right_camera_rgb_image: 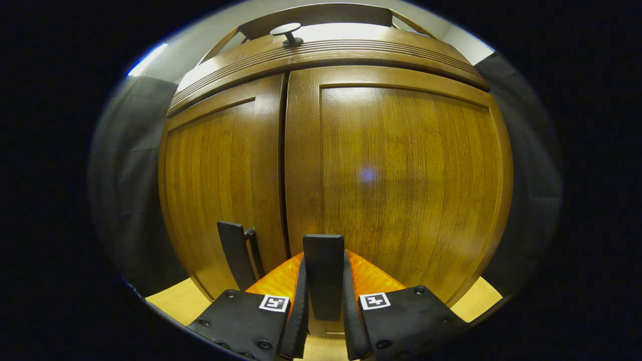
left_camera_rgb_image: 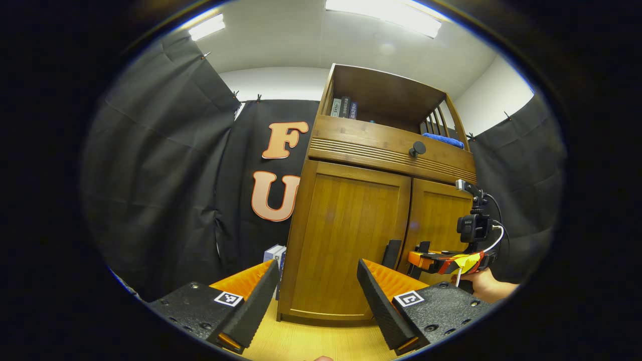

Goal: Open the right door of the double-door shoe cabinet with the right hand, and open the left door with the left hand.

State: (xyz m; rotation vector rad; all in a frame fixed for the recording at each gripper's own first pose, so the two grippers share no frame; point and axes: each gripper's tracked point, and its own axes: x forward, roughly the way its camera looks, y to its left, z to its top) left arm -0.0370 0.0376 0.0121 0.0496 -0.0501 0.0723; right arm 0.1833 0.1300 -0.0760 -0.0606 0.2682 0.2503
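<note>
Now right gripper (right_camera_rgb_image: 323, 301) clamped on right door's handle (right_camera_rgb_image: 324, 273) low by the meeting edge of the shoe cabinet (left_camera_rgb_image: 351, 235), both doors closed, left door's handle (right_camera_rgb_image: 234, 253) just beside and free, left gripper (left_camera_rgb_image: 318, 301) spread apart, facing left door (left_camera_rgb_image: 346, 245).
</note>
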